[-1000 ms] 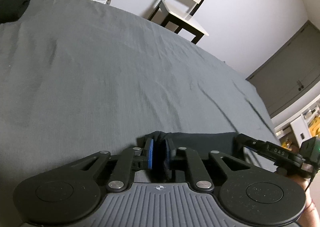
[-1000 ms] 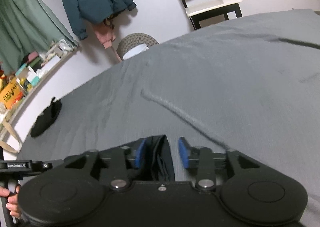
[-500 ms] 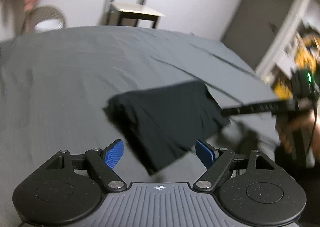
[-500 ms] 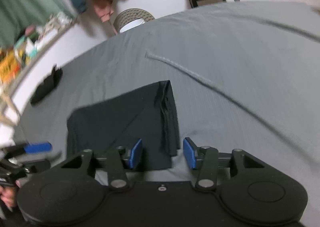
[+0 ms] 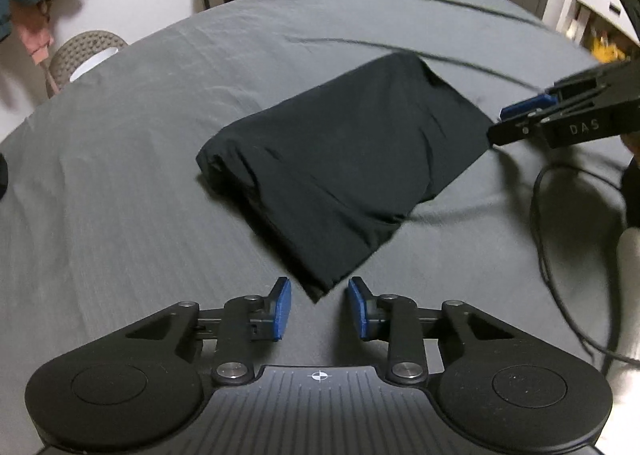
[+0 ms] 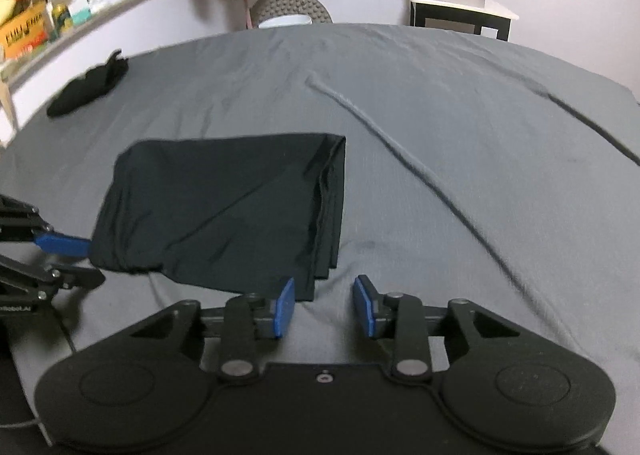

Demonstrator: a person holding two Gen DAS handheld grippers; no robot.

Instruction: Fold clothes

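Both grippers spread and empty, folded black garment just ahead of each on the grey bed.

Left gripper jaws apart, garment's near corner just beyond its tips; right gripper likewise apart at the stacked-edge corner. Long axis runs left-right between them, both about equally near. Farther off: a second dark garment well apart, unfolded, probably next. No containers in play.

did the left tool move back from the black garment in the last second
Yes. The left tool was shut on the folded black garment; now open, it has pulled back toward the near edge of the grey bedsheet.
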